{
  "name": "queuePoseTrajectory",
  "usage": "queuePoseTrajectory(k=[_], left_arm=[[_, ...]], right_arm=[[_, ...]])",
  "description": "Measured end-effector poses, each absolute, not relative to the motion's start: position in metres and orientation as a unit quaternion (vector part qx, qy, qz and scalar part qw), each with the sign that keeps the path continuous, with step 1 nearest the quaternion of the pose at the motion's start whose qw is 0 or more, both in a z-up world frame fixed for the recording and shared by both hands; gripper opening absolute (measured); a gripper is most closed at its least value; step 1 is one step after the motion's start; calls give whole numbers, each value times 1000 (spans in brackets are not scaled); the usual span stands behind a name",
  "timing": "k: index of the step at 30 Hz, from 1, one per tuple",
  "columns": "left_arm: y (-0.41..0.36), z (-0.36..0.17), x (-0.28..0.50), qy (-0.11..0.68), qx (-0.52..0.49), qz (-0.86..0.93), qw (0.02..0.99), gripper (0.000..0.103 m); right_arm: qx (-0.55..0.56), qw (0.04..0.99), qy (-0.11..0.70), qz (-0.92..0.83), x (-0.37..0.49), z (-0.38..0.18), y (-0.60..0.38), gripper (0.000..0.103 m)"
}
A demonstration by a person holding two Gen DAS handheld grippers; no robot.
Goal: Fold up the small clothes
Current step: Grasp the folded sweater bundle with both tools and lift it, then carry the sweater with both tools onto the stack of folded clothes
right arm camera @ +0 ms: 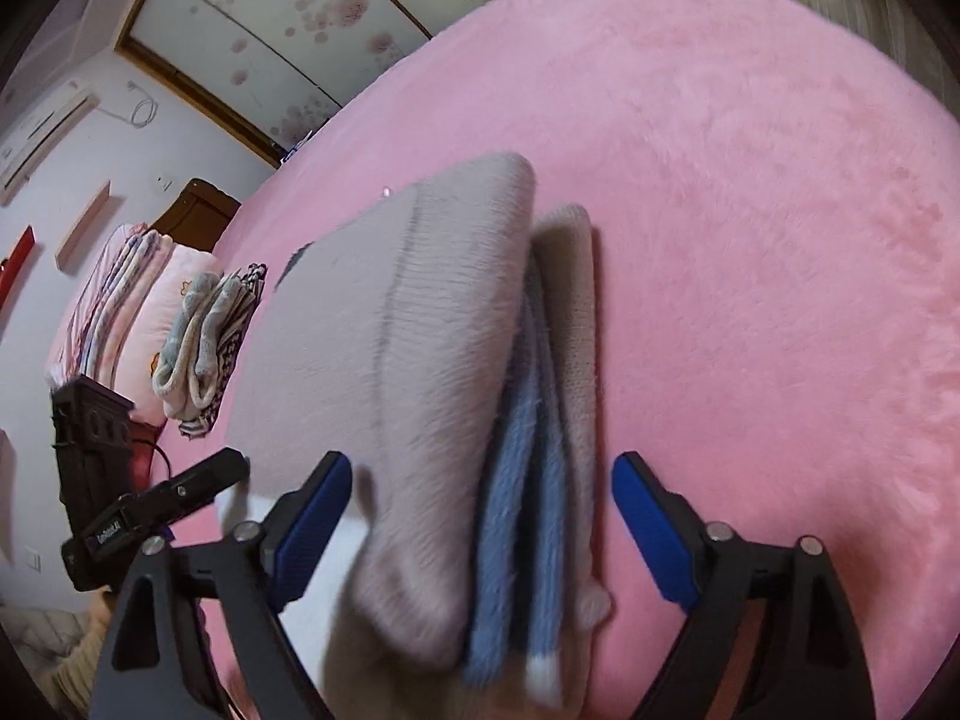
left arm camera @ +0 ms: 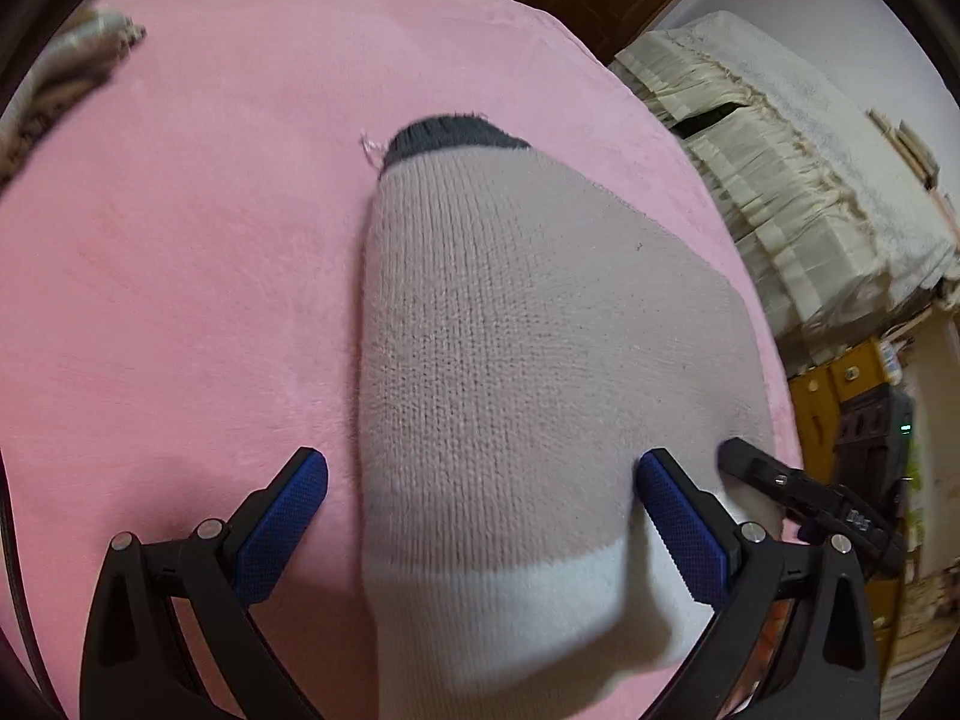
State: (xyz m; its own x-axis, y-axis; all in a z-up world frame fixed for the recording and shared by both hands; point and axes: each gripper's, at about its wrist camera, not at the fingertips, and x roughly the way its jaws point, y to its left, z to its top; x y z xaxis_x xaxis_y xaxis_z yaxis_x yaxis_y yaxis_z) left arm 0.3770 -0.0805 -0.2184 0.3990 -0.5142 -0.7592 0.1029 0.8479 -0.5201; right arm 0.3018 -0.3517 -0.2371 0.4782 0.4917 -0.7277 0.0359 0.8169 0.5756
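Here both claws spread wide: left claw (left arm camera: 480,474), right claw (right arm camera: 480,474) straddling sock (left arm camera: 510,330).

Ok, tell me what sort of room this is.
Most likely a bedroom: a pink plush bedspread, stacked quilts by a wooden headboard, and a flower-patterned wardrobe door.

Left tongs (left arm camera: 483,474) and right tongs (right arm camera: 482,480): black angular arms, silver pivot screws, blue textured pads (left arm camera: 282,531).
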Motion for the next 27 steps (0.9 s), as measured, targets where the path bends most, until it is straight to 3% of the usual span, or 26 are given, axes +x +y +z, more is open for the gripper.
queuePoseTrajectory(k=[4,6,9,12,15,20,27], left_arm=[[-82,-230,380,505,-225,-218,804,95],[-83,-234,379,503,-228,-218,805,92],[-86,-231,375,493,-222,-201,817,76],[-91,-221,368,486,-201,-186,830,61],[-95,-202,357,473,-181,-175,844,55],[-88,-172,317,466,-166,-165,853,55],[-39,-154,229,484,-147,-166,847,55]], right_arm=[[282,813,485,155,310,-245,-352,75],[287,813,481,160,312,-247,-350,64],[286,816,476,159,310,-246,-346,47],[267,830,468,147,306,-237,-335,39],[226,851,458,124,297,-221,-320,37],[191,870,443,104,258,-192,-291,36],[226,851,457,124,175,-184,-252,36]])
